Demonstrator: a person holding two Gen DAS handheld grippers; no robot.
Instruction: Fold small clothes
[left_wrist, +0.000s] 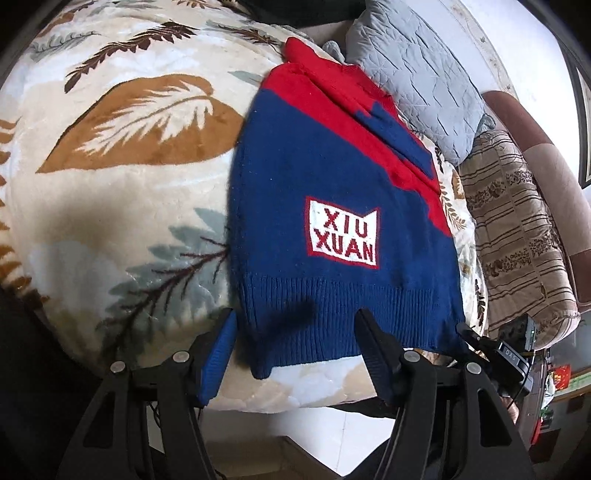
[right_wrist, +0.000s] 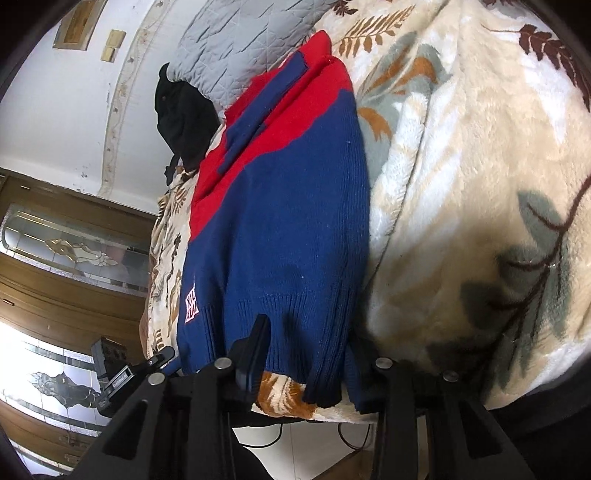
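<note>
A small blue and red knit sweater (left_wrist: 332, 177) with a white "XIU XUAN" patch lies flat on the leaf-print blanket (left_wrist: 122, 206), its ribbed hem towards me. My left gripper (left_wrist: 297, 343) stands open at the hem's left corner, one finger at the side edge and the other on top of the rib. In the right wrist view the sweater (right_wrist: 288, 221) runs away from me. My right gripper (right_wrist: 304, 362) has its jaws closed in on the hem's right corner, where the rib is bunched into folds between the pads.
A grey quilted pillow (left_wrist: 417, 70) and a striped floral cushion (left_wrist: 517, 236) lie beyond the sweater. A black garment (right_wrist: 184, 114) sits near the collar. The bed's edge drops to a white tiled floor (left_wrist: 332, 424) just under the hem.
</note>
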